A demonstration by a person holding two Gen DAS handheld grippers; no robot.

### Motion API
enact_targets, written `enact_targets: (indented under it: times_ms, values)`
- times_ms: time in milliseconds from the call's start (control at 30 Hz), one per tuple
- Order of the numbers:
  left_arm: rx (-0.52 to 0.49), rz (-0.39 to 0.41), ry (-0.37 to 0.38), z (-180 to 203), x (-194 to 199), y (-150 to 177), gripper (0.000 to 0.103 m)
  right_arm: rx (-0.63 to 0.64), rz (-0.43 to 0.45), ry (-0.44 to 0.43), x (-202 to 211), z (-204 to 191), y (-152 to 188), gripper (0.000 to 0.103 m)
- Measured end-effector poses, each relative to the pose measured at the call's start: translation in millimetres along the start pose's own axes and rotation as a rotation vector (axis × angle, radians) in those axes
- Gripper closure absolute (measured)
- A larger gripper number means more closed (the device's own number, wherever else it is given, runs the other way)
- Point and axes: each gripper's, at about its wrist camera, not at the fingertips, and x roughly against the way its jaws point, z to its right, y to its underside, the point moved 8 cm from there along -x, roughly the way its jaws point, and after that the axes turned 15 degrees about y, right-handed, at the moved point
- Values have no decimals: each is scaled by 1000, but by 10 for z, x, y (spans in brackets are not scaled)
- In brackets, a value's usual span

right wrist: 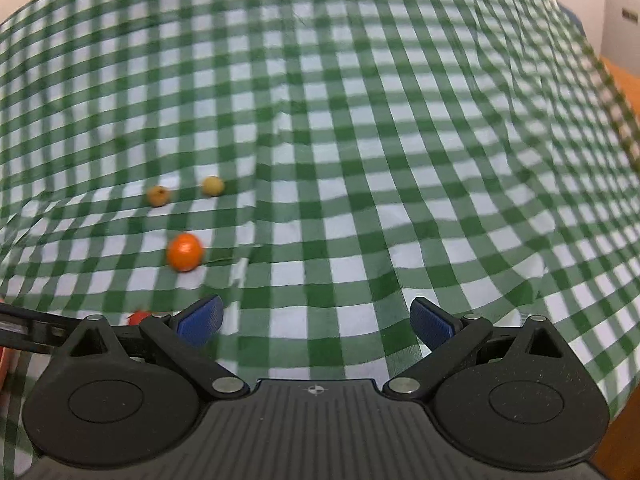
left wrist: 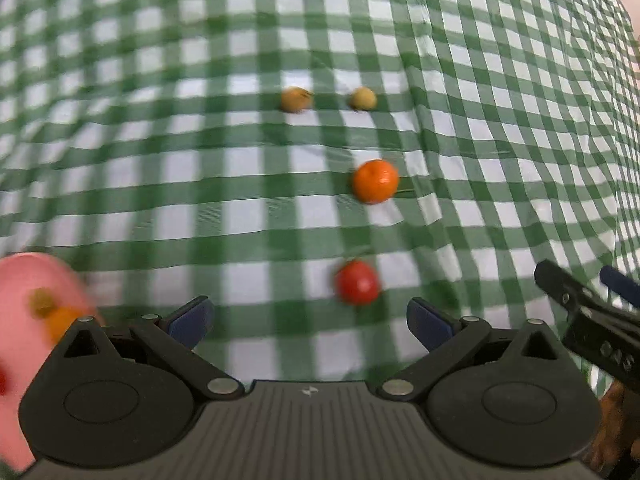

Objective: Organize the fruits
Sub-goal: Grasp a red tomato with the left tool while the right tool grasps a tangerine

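The left gripper [left wrist: 310,322] stands with its blue-padded fingers [left wrist: 192,320] wide apart and nothing between them, above a green-and-white checked tablecloth [left wrist: 160,160]. Just beyond its jaws, slightly right of centre, lies a red fruit [left wrist: 357,282]; farther off sits an orange fruit [left wrist: 375,181], and at the far end two small tan fruits lie side by side, the left one [left wrist: 296,99] and the right one [left wrist: 363,99], apart from each other. At the near left a pink dish [left wrist: 24,280] holds a brownish fruit [left wrist: 42,303] and an orange piece [left wrist: 62,320], both blurred. The right gripper [right wrist: 316,320] is likewise spread open and empty over bare cloth, well right of the fruits. No brand name or legible writing appears; each gripper body bears only a small moulded mark, too small to read.
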Motion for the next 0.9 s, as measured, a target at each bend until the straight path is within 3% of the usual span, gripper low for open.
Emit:
enact_targets:
  times_ms: [200, 267, 300, 333, 367, 467, 667, 800, 900]
  values:
    - [87, -32, 51, 1, -448, -60, 19, -3, -12, -29, -306, -34, -27, 4]
    - [96, -38, 59, -17, -519, -48, 42, 2, -15, -33, -398, -77, -29, 4]
    - [92, -29, 51, -32, -528, -46, 47, 7, -13, -34, -432, -91, -26, 4]
    - [81, -13, 47, -49, -504, -77, 67, 11, -11, -35, -442, -112, -40, 4]
    - [74, -10, 51, -67, -495, -90, 70, 19, -5, -38, -483, -138, -61, 4]
    - [120, 9, 40, -246, -423, -121, 70, 68, 29, -54, -549, -290, -107, 4]
    - [116, 25, -43, -708, -207, -152, 70, 196, 111, -178, -585, -856, -164, 4]
    - [122, 27, -60, -877, -164, -173, 70, 260, 109, -234, -700, -1274, -109, 4]
    - [119, 27, -57, -922, -152, -199, 70, 286, 100, -219, -804, -1457, -85, 5]
